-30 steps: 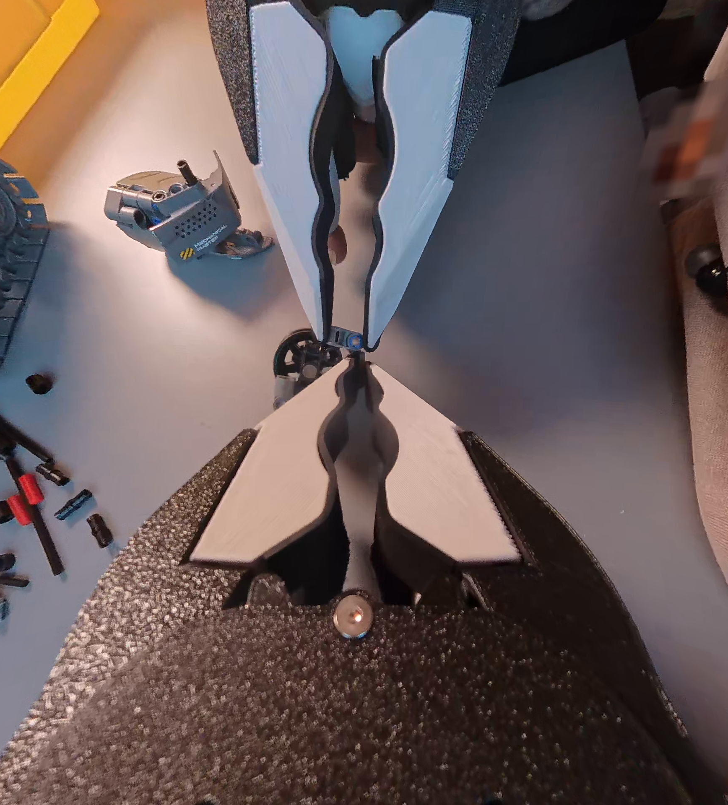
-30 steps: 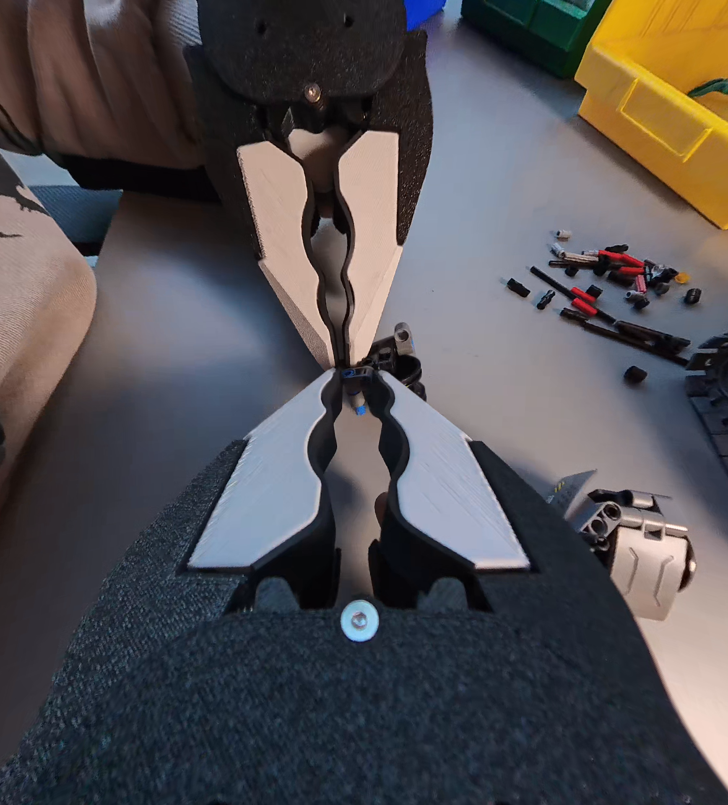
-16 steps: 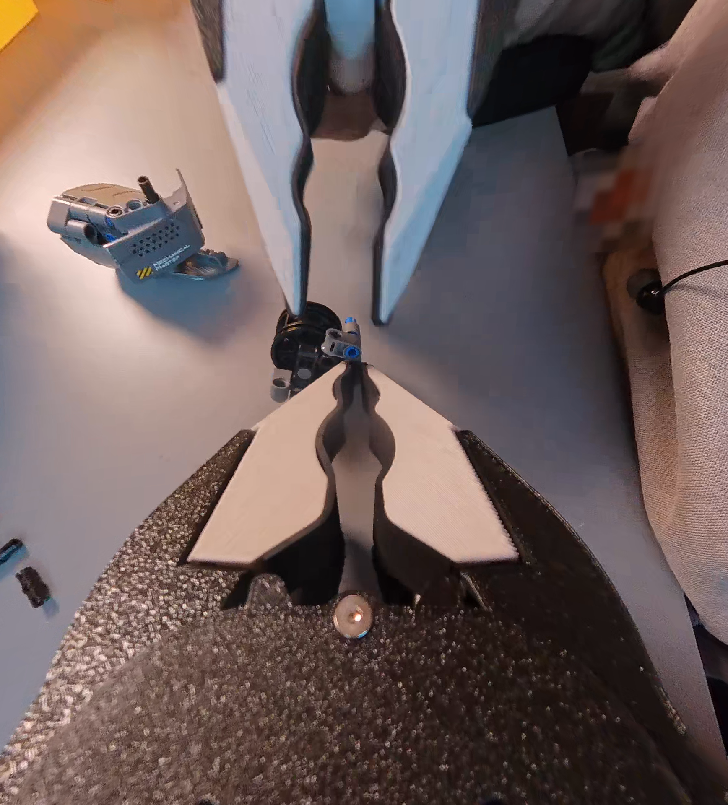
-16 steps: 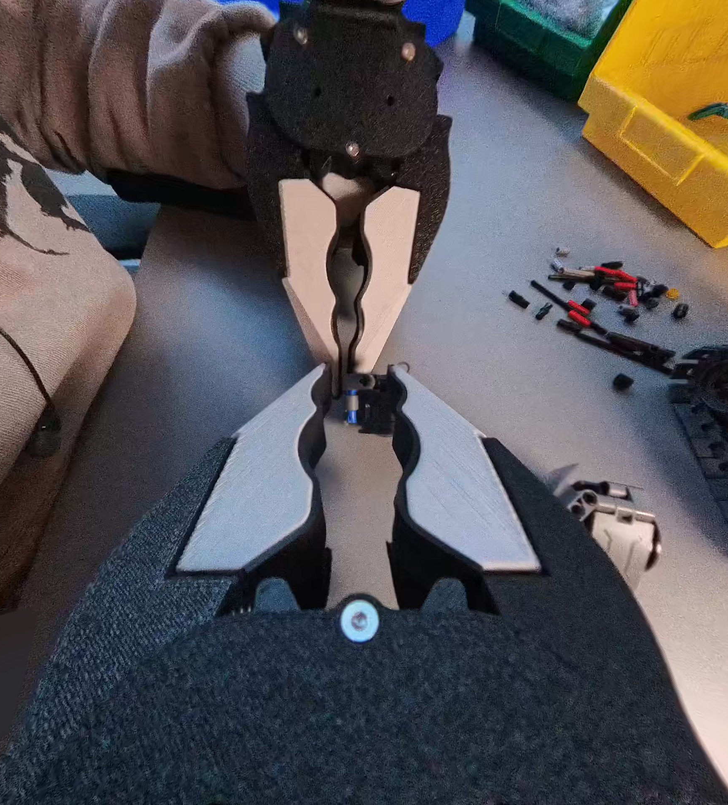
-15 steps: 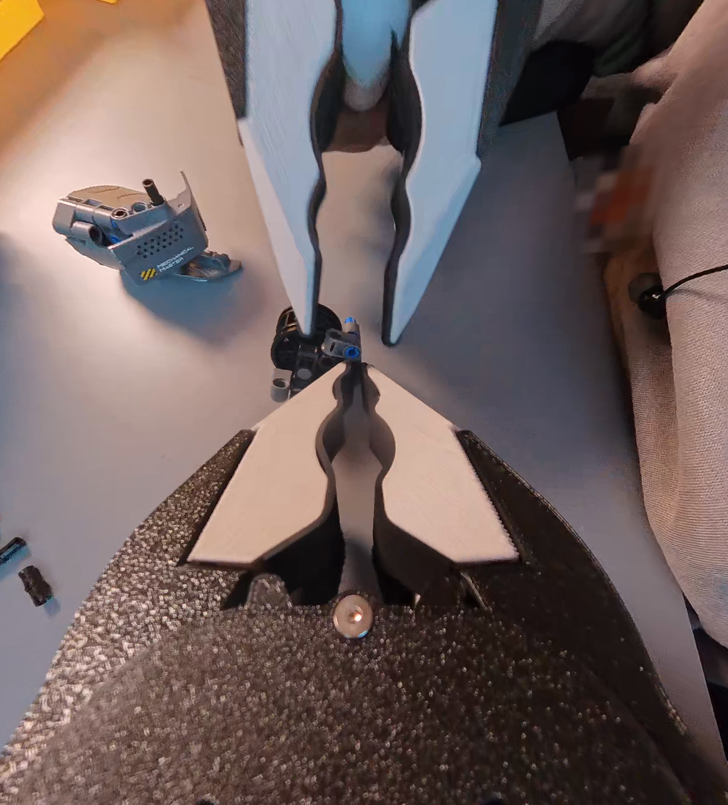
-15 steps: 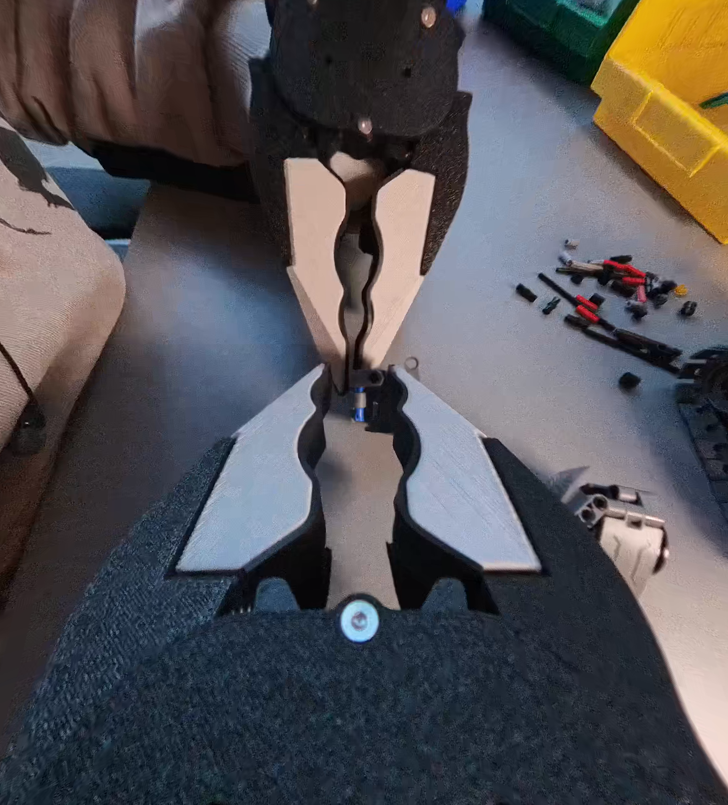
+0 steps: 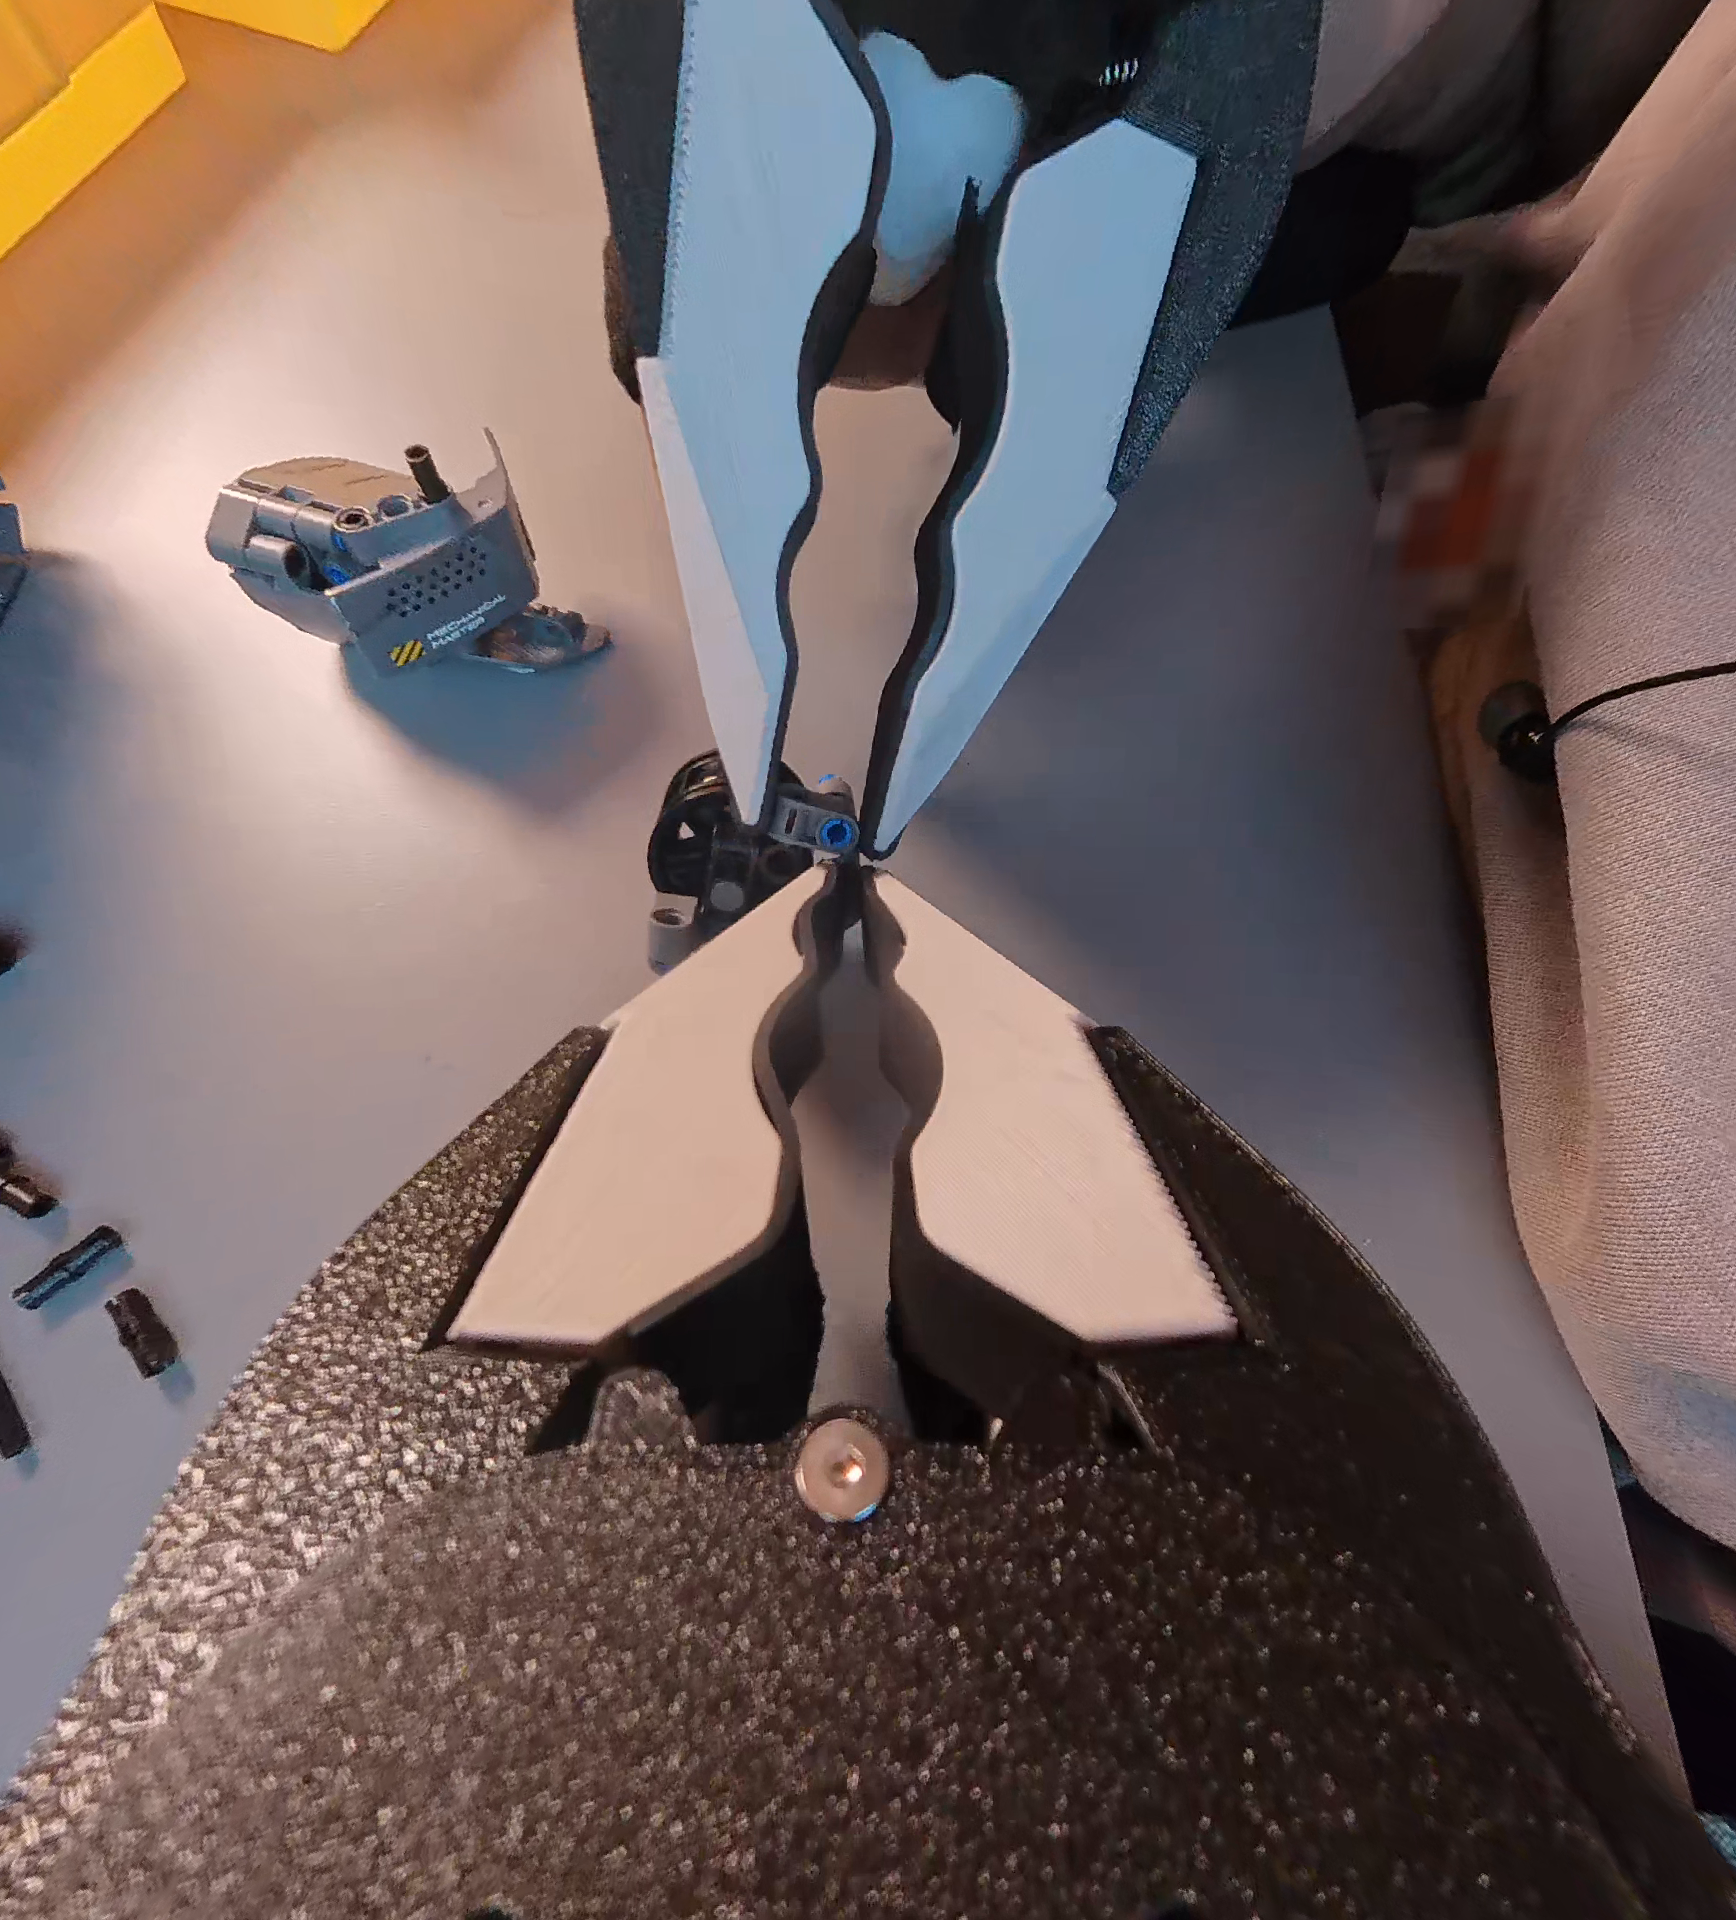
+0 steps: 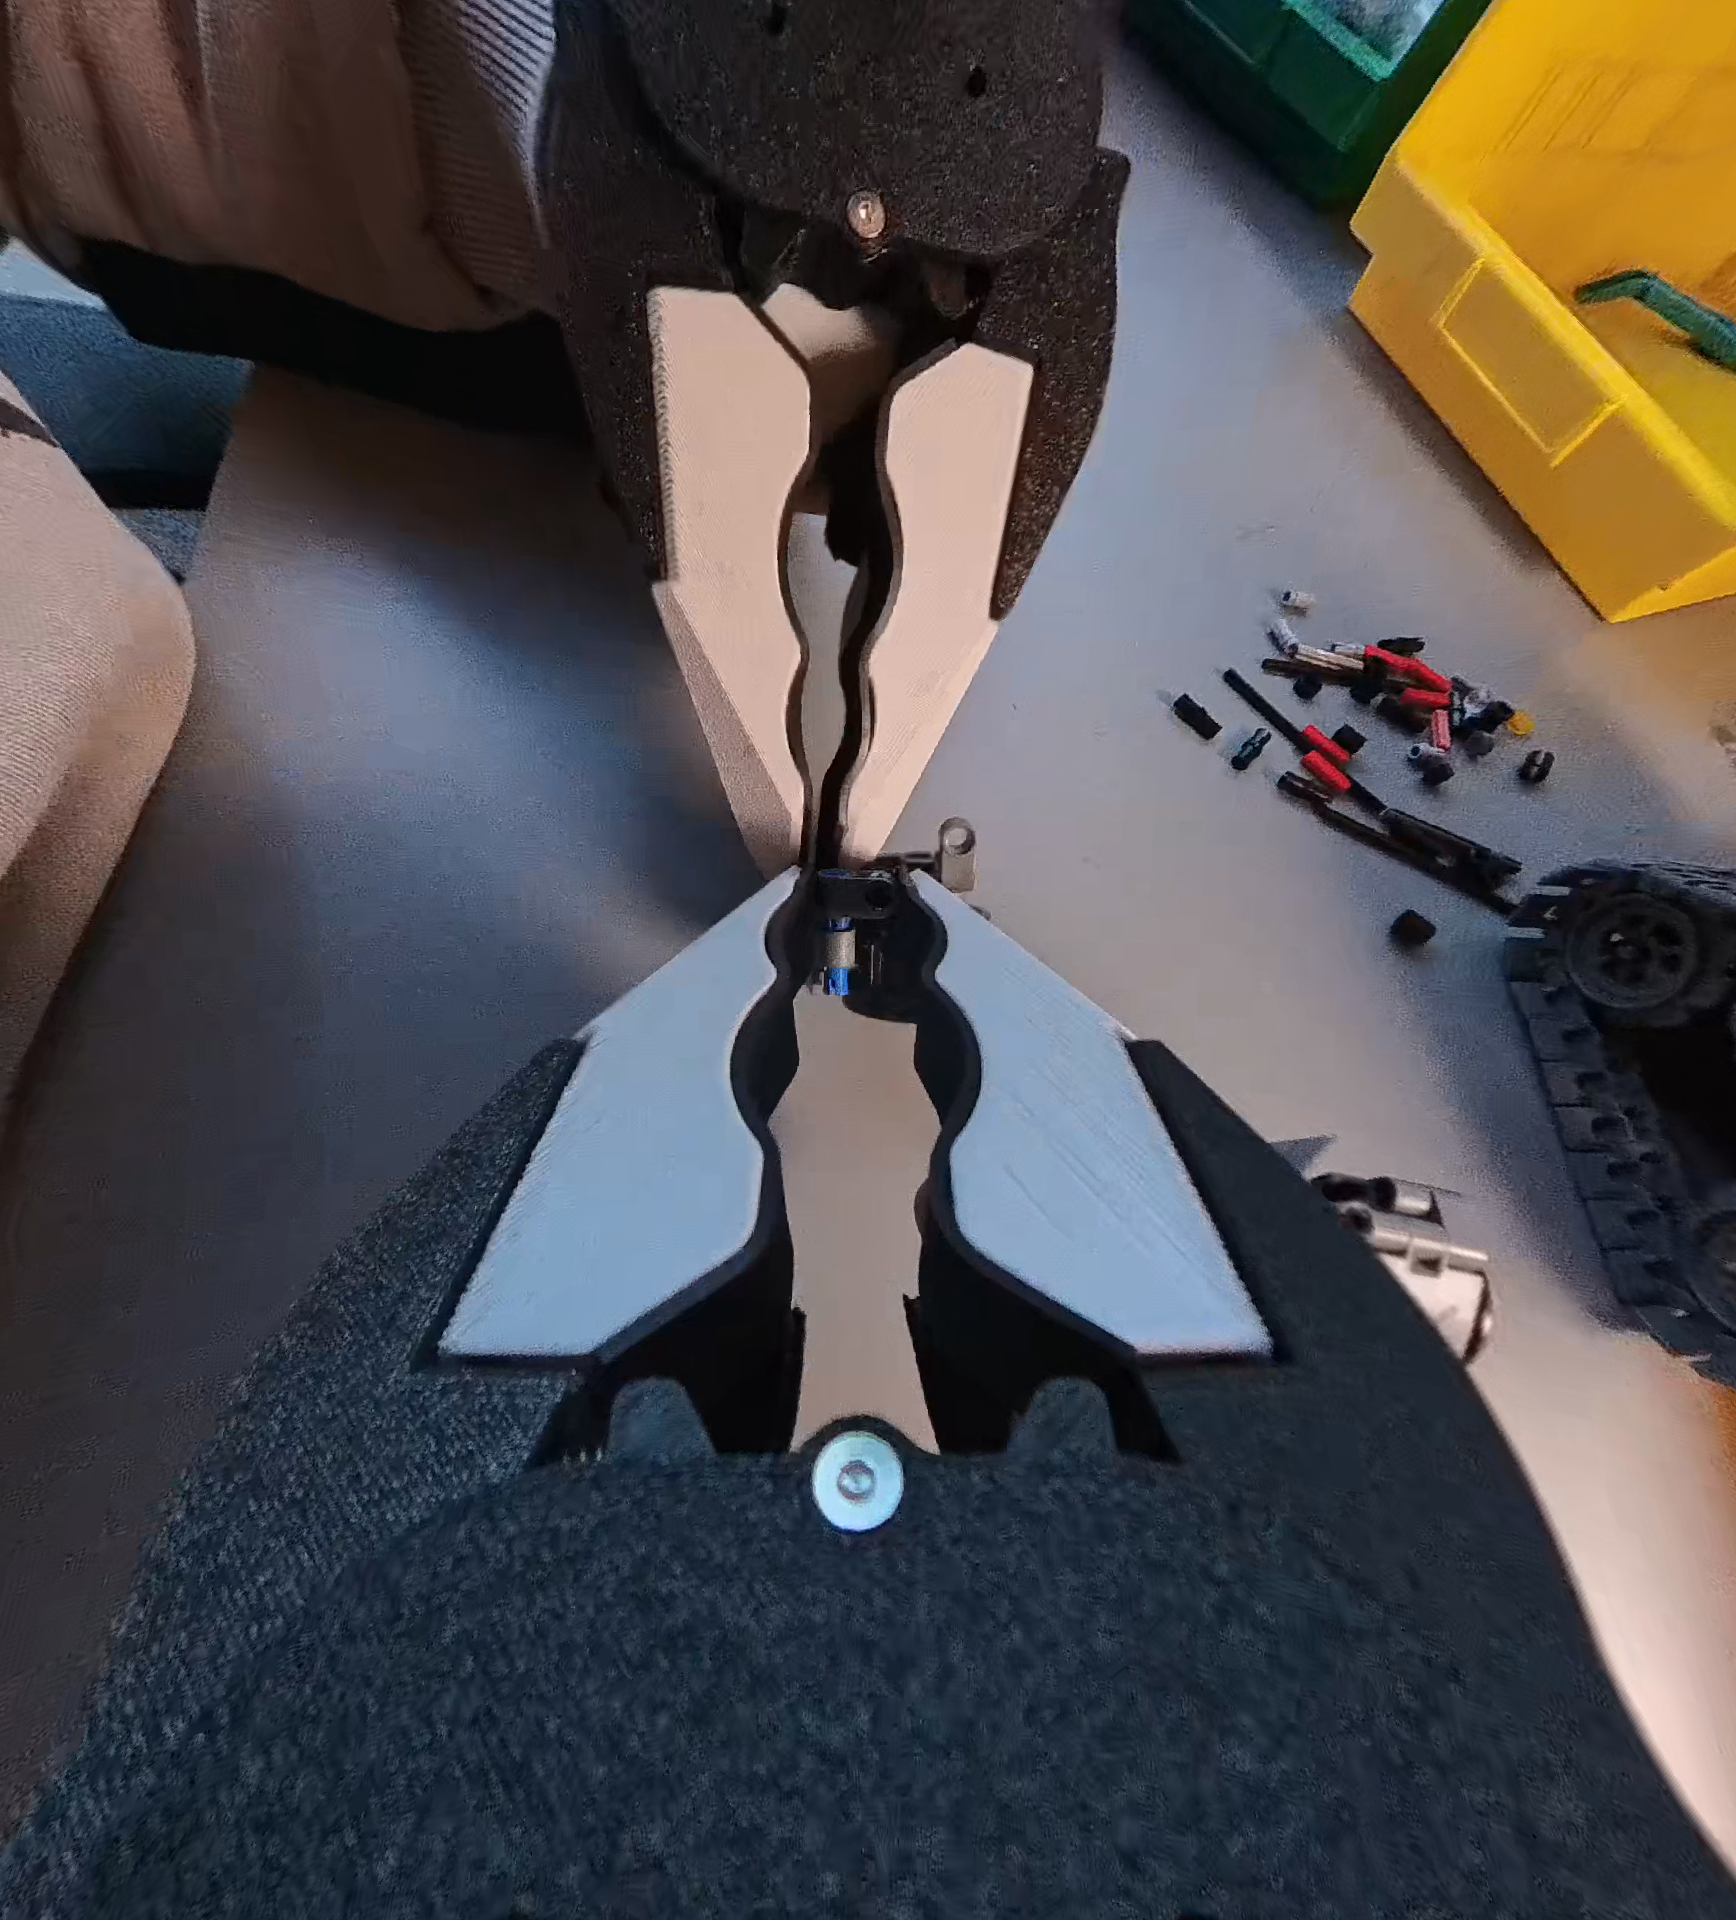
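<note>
Grey cab block [image 7: 376, 561] (tracked chassis [image 8: 1695, 1101] beyond) beside both tongs

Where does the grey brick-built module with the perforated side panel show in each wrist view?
Left wrist view: the grey perforated module lies on the table at upper left, left of the right claw coming in from the top.
Right wrist view: the same module sits at lower right, partly hidden behind the claw's black body.
Shared landmark: the small black wheel assembly with a blue pin, where both claws meet.
</note>
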A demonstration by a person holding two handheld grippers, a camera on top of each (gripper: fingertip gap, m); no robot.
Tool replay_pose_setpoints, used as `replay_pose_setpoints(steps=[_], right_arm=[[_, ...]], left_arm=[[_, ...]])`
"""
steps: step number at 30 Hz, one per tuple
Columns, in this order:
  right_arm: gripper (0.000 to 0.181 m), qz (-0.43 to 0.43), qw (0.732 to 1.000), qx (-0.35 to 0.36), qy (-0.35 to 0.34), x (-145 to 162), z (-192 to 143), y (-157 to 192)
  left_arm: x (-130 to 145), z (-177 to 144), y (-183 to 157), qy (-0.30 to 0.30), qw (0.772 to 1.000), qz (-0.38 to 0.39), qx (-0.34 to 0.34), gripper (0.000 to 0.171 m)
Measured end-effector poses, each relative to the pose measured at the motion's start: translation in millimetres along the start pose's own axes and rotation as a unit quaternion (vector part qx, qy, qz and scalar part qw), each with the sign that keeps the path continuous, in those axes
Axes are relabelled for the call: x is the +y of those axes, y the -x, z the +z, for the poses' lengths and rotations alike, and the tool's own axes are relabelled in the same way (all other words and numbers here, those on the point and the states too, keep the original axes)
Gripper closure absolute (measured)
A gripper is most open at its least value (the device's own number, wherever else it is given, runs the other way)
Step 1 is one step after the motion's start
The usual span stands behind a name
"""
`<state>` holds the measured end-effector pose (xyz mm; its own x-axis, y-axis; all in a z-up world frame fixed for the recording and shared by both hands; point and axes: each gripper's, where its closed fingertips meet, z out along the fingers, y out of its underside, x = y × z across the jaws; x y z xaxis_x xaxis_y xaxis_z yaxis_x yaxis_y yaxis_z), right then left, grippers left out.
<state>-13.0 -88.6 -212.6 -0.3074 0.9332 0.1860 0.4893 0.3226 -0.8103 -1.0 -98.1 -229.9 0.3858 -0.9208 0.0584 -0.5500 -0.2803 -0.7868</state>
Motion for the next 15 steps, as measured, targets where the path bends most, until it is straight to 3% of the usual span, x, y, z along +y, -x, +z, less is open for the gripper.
replay_pose_setpoints(steps=[15], right_arm=[[0.164, -0.006, 1.0, 0.003, -0.002, 4.1, -1.3, -1.8]], left_arm=[[-3.1, -2.7, 1.0, 0.0, 1.0, -0.007, -0.006, 0.171]])
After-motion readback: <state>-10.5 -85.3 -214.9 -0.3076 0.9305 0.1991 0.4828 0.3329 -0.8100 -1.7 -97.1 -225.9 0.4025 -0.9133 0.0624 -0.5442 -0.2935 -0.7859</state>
